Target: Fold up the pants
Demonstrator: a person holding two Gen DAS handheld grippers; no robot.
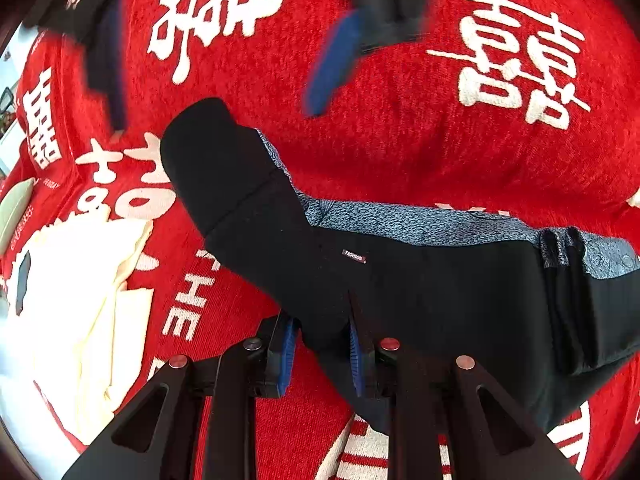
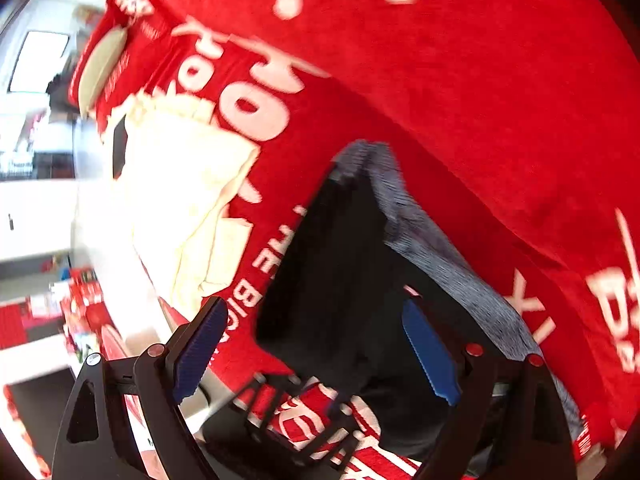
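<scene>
Left gripper (image 1: 322,354) is clamped narrow on a fold of the black pants (image 1: 400,280); fabric bunched between the blue pads. From that grip the pants run ahead and to the right over the red blanket (image 1: 400,152), grey inner lining (image 1: 420,222) exposed along the far edge, small "FASHION" tag (image 1: 354,256) just ahead of the jaws. Cream cloth (image 1: 80,300) lies off to the left, clear of the pants. Right gripper (image 2: 320,350) stands wide, nothing pinched; in its own view, pants (image 2: 328,260) lie below and ahead of its spread jaws. Frame is motion-blurred, contact unclear. From the left wrist view it hangs ahead, above the blanket.
</scene>
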